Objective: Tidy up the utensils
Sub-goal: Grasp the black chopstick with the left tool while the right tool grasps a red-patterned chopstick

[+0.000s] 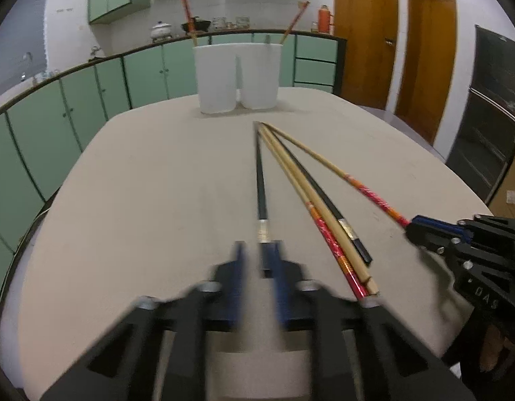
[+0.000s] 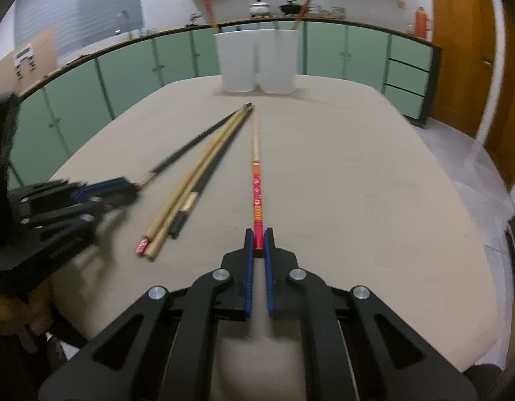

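Green kitchen cabinets ring a beige table (image 1: 140, 183) on which five chopsticks fan out from a common point near two white holders (image 1: 237, 77). Farthest left lies a black chopstick (image 1: 260, 180) with a silver band; its butt end sits between the blurred blue pads of the left gripper (image 1: 257, 260), whose jaws look nearly together on it, though the blur hides whether the pads truly press. Farthest right lies a bamboo chopstick with a red and orange patterned handle (image 2: 256, 173); the right gripper (image 2: 258, 244) is clamped on its red end, the pads pinching it at their tips. Between these two, three chopsticks rest untouched on the table, bunched side by side: another red-handled one (image 1: 327, 234), a plain bamboo one (image 1: 311, 197) and a second black one (image 1: 324, 200). The holders stand touching each other at the far edge, each with a red-handled chopstick leaning out of it. Behind them run a counter with pots, and two wooden doors (image 1: 367, 33) at the right.
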Motion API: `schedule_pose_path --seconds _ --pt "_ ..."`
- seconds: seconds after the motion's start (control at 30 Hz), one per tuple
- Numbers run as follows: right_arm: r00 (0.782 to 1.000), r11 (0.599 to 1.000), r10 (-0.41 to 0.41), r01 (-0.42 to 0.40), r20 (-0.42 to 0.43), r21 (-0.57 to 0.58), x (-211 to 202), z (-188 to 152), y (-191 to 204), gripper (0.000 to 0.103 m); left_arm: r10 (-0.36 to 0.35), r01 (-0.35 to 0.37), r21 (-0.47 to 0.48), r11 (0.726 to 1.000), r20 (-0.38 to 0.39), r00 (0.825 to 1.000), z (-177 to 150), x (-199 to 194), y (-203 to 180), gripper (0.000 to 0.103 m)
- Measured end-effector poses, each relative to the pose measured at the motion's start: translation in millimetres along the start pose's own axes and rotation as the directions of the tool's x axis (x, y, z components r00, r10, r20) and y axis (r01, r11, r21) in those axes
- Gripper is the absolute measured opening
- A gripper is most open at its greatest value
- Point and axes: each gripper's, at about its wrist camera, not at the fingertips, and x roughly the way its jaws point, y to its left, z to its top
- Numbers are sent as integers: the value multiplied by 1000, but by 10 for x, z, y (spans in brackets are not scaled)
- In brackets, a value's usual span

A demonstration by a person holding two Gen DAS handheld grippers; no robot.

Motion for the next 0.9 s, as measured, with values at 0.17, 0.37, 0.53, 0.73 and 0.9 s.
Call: schedule_pose_path --seconds 0.17,0.37,0.53,0.73,0.9 --pt "998 998 -60 59 14 32 14 1 -73 5 71 -70 -77 995 6 997 -76 -78 65 7" --pt "999 998 -30 29 19 54 -17 -32 -87 9 93 -94 -107 990 -22 995 -148 -201 84 7" --pt "1000 998 -23 22 17 57 -16 -70 -85 10 89 -90 -98 991 -12 996 -182 -197 116 37" --pt "1000 998 -11 11 -2 59 -10 -51 -107 5 55 -55 -87 995 -7 998 -133 -167 112 7" --pt "1000 994 23 -23 -3 107 -288 78 -148 5 22 -26 -161 987 -28 999 -5 -408 189 7"
